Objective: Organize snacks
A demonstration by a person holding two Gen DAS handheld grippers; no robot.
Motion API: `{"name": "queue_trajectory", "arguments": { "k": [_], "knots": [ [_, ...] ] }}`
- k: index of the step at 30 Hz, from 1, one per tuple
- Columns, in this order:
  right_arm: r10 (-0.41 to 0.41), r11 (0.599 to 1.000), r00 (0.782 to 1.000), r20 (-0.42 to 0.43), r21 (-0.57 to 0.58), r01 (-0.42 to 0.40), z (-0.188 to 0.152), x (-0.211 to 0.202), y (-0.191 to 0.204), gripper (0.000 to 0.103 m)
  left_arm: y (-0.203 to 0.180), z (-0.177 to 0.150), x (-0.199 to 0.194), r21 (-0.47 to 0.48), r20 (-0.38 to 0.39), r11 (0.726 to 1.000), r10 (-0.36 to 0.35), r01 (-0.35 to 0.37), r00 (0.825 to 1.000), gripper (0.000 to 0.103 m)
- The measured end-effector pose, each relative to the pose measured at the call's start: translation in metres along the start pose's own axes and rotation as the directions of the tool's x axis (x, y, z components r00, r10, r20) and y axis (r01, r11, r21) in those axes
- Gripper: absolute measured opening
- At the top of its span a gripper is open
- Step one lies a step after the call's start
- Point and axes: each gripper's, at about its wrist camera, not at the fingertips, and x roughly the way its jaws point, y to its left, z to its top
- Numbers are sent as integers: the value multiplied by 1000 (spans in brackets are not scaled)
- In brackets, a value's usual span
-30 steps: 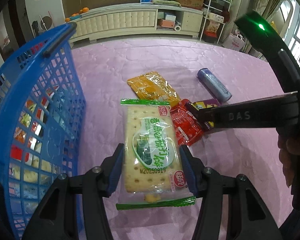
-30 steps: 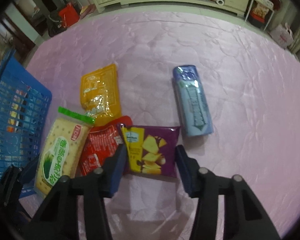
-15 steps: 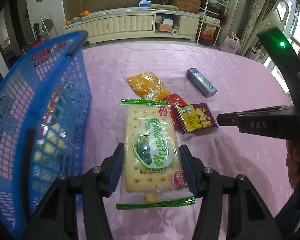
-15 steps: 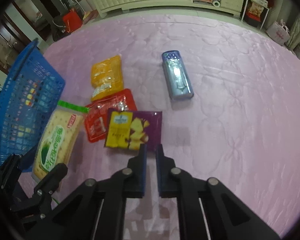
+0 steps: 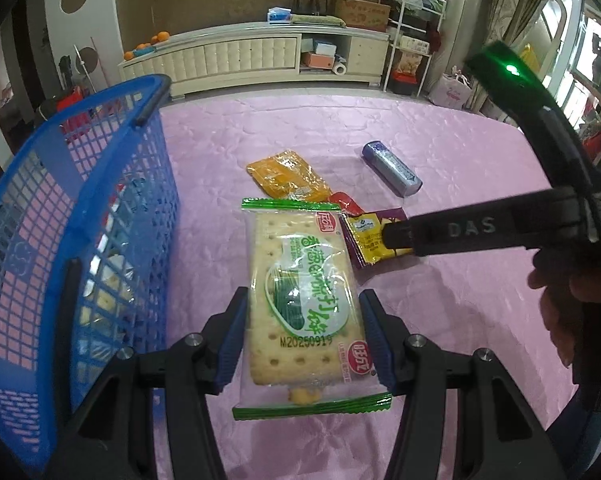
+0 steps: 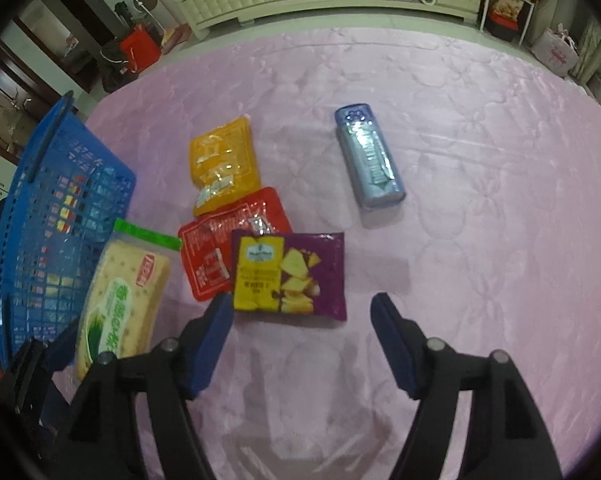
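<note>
A: Pink quilted worktop (image 6: 480, 160), blue basket (image 5: 100, 208) on the left. Grip status?
B: Left hand-held gripper (image 5: 302, 340) clamps the cracker pack (image 5: 300, 300) beside the basket. Right hand-held gripper (image 6: 300, 320), shut 0.5 s ago, now spread before the purple chip bag (image 6: 300, 276).
A: Loose count?
B: Four: orange, red, purple packets, one blue tube.

Soft, even indoor light fills both views, with daylight showing at windows (image 5: 596, 92) along the right edge of the left wrist view. The pink worktop (image 6: 480, 208) carries a faint sheen and pale, diffuse shadows beneath the snack packets. Glare streaks the cracker packet (image 5: 304, 300), the orange packet (image 6: 224, 164) and the silvery blue packet (image 6: 370, 158). Fisheye distortion bends the cabinet (image 5: 252, 60) and the blue basket (image 5: 40, 240); corners fall to black. The right wrist view is dimmer and slightly soft.
</note>
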Motion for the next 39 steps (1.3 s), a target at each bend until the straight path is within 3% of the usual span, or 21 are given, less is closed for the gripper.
{"name": "queue_trajectory", "arguments": {
  "k": [5, 9, 14, 19, 24, 39],
  "knots": [
    [-1, 1000, 999, -46, -12, 1, 11, 25, 7, 76, -1, 0, 14, 1, -20, 1000, -11, 11, 1000, 52],
    [-14, 999, 999, -41, -43, 12, 19, 35, 17, 81, 3, 1, 24, -8, -34, 1000, -18, 17, 999, 52],
    [-50, 995, 998, -44, -84, 47, 25, 42, 25, 81, 9, -5, 29, -28, -47, 999, -16, 15, 999, 52],
    [-144, 975, 989, -16, -172, 139, 17, 45, 33, 61, 9, -7, 31, -18, -40, 1000, 4, -5, 999, 52],
    [-117, 981, 993, -2, -154, 116, 5, 42, 22, 54, 9, -8, 33, -28, -43, 1000, -5, 4, 999, 52],
    [-34, 994, 997, 62, -103, 40, -43, -9, -22, 54, 5, -14, 8, -18, -18, 1000, -6, 5, 1000, 52]
  ]
}}
